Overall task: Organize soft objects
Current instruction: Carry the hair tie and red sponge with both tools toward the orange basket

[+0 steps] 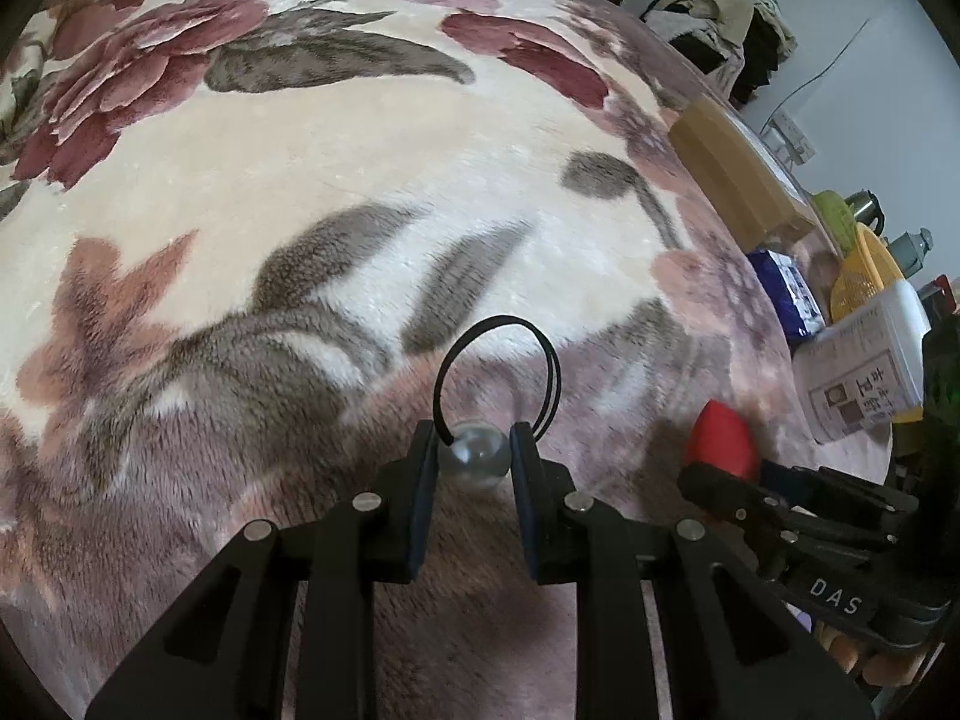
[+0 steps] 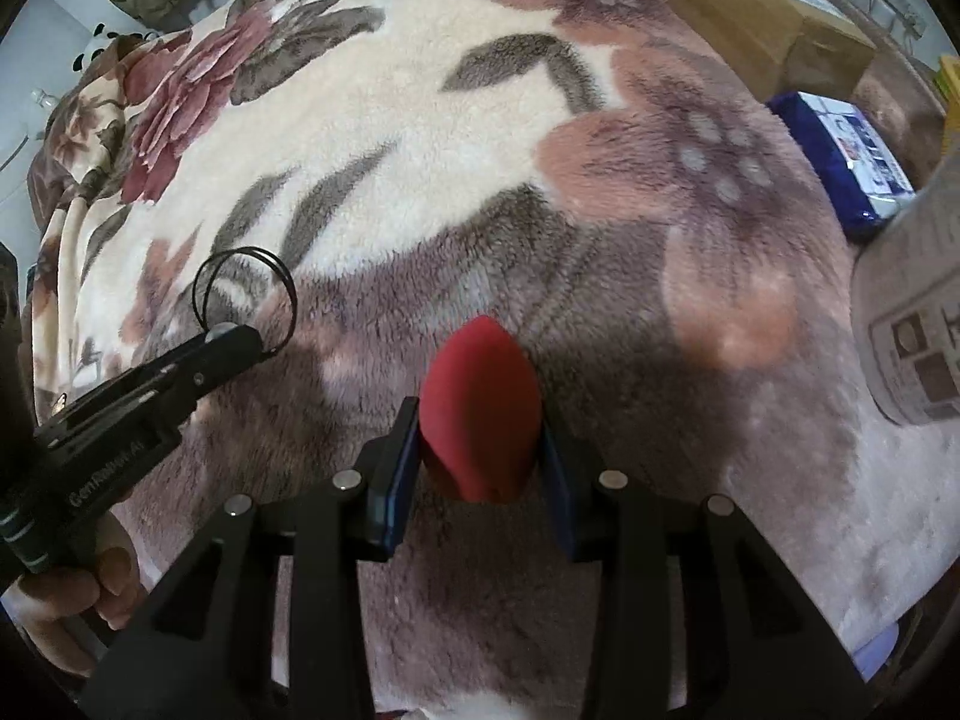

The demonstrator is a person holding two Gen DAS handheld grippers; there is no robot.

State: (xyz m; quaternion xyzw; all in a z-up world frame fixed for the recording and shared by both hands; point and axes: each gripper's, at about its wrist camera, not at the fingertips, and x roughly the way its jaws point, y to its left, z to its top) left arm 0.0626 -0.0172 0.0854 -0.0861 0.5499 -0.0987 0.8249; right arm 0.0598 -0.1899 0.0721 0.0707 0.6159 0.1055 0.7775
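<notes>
My left gripper [image 1: 473, 443] is shut on the clear bead [image 1: 474, 457] of a black hair tie [image 1: 498, 369], whose loops stick up above the fingertips, over the floral fleece blanket [image 1: 360, 168]. My right gripper [image 2: 480, 426] is shut on a red egg-shaped sponge [image 2: 480, 408], held just above the blanket [image 2: 420, 138]. In the left wrist view the right gripper [image 1: 708, 468] and the sponge [image 1: 723, 438] are at the right. In the right wrist view the left gripper [image 2: 234, 336] with the hair tie [image 2: 246, 294] is at the left.
At the blanket's right edge stand a cardboard box [image 1: 738, 168], a blue packet [image 1: 786, 291], a yellow basket [image 1: 864, 276] and a white printed container [image 1: 864, 372]. Clothes [image 1: 726, 18] are piled in the far right corner.
</notes>
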